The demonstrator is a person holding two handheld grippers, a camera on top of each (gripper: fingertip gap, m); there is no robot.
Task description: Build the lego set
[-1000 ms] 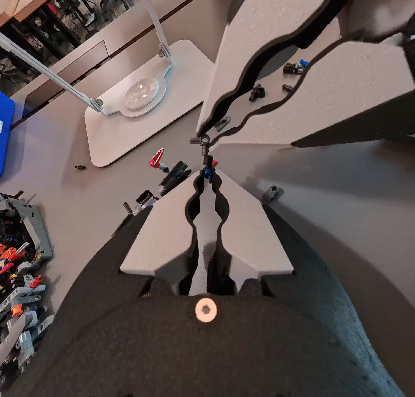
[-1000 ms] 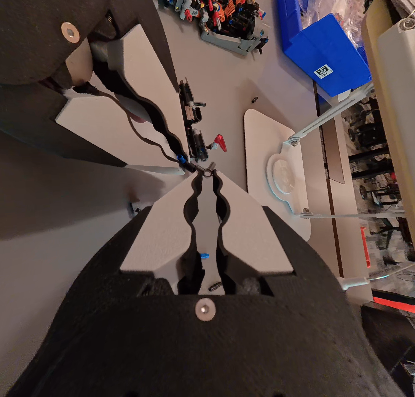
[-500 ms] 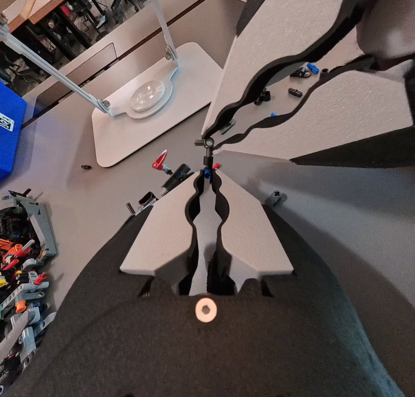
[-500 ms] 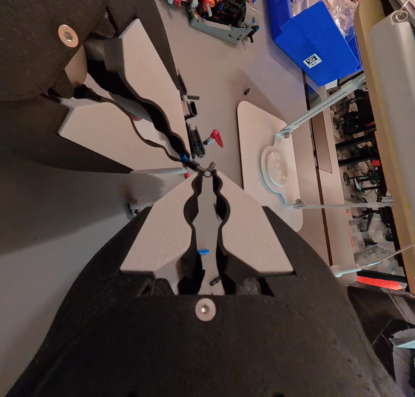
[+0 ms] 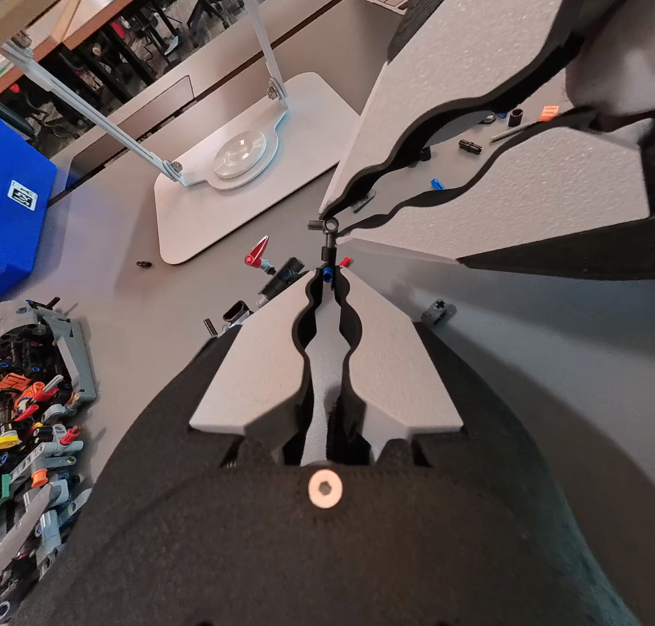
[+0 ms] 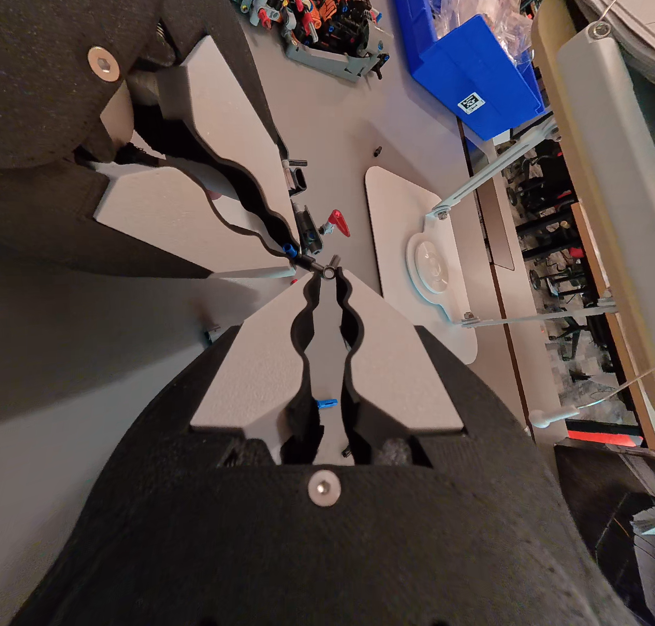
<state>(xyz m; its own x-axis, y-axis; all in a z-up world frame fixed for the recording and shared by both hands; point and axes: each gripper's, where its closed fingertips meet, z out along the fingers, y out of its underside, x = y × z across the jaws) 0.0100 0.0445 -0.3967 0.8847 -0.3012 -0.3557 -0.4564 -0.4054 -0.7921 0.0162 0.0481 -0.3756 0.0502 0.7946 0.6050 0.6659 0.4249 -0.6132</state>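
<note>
My left gripper is shut on the blue pin at one end of a small black axle piece, held above the grey table. My right gripper is shut on the dark ring connector at the other end. The two grippers meet tip to tip. The right gripper's tips come in from the upper right of the left wrist view, around the ring connector. In the right wrist view the left gripper comes in from the upper left, with the blue pin at its tips.
A partly built model lies by a blue bin. A red lever piece and a black sub-assembly lie under the grippers, by a white stand base. Loose pins and a grey connector lie nearby. My left and right fingertips are right by each other.
Both grippers have shifted together over the table, still joined by the small piece. The blue bin has come further into the left wrist view. Neither grip has changed.
</note>
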